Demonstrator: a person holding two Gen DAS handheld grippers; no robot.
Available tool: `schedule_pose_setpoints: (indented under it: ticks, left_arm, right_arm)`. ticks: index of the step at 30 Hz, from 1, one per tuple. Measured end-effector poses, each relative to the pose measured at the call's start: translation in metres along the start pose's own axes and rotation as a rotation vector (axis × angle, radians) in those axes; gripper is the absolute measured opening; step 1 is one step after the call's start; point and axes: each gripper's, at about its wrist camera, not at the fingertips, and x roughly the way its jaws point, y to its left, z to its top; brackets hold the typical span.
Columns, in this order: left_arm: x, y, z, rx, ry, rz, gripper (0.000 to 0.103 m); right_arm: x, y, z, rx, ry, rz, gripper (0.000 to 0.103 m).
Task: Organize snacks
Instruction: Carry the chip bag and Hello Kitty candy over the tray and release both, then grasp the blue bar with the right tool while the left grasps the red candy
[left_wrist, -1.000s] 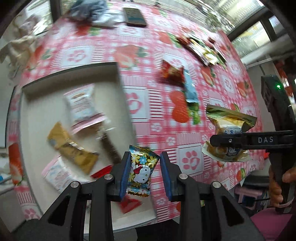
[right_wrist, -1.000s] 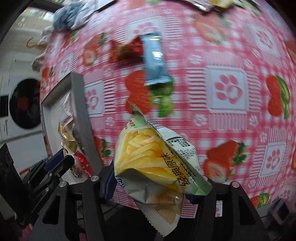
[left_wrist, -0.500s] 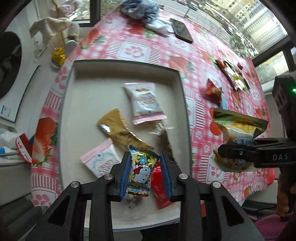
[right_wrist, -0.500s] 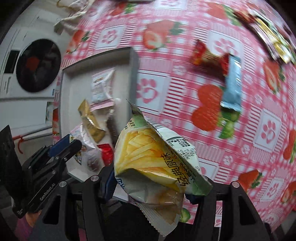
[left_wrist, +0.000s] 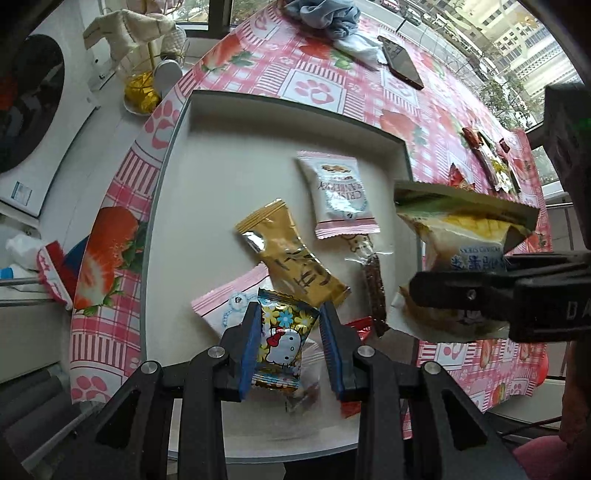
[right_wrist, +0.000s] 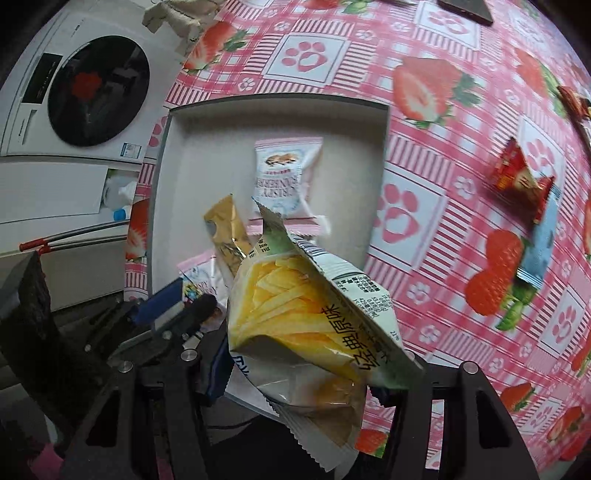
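Note:
My left gripper (left_wrist: 290, 350) is shut on a small Hello Kitty candy packet (left_wrist: 282, 341), hanging over the near end of the white tray (left_wrist: 221, 122). My right gripper (right_wrist: 301, 363) is shut on a yellow potato-stick bag (right_wrist: 295, 314) above the tray's near right edge; the same bag (left_wrist: 461, 236) shows at the right of the left wrist view. In the tray lie a white and pink cranberry packet (left_wrist: 338, 192), a gold packet (left_wrist: 291, 254), a pink and white packet (left_wrist: 231, 302), a dark snack bar (left_wrist: 375, 288) and a red wrapper (left_wrist: 360, 326).
On the pink strawberry tablecloth (right_wrist: 424, 206), right of the tray, lie a red packet (right_wrist: 517, 177) and a light blue bar (right_wrist: 539, 251). A phone (left_wrist: 400, 62), a blue cloth (left_wrist: 325, 14) and more wrappers (left_wrist: 491, 162) are farther off. A washing machine (right_wrist: 74, 92) stands left of the table.
Both grippers have swung left from over the tablecloth to over the tray, each still holding its packet. The right one has rolled, so the tray now fills more of its view.

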Motion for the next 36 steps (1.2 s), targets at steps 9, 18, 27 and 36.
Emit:
schedule_pose_setpoints:
  ticks: [9, 18, 27, 36]
  left_arm:
    - [0.008, 0.0, 0.002, 0.021, 0.037, 0.017, 0.036]
    - [0.006, -0.008, 0.001, 0.043, 0.04, 0.033, 0.08]
    - [0.006, -0.019, 0.005, 0.082, 0.057, 0.055, 0.08]
    - [-0.002, -0.039, 0.012, 0.131, 0.03, 0.078, 0.08]
  right_arm:
    - [0.013, 0.015, 0.019, -0.003, 0.013, 0.009, 0.061]
    - [0.013, -0.002, 0.025, 0.05, 0.035, -0.015, 0.102]
    - [-0.005, -0.092, -0.002, 0.282, 0.0, -0.001, 0.102]
    - [-0.028, -0.179, -0.017, 0.483, -0.073, -0.048, 0.102]
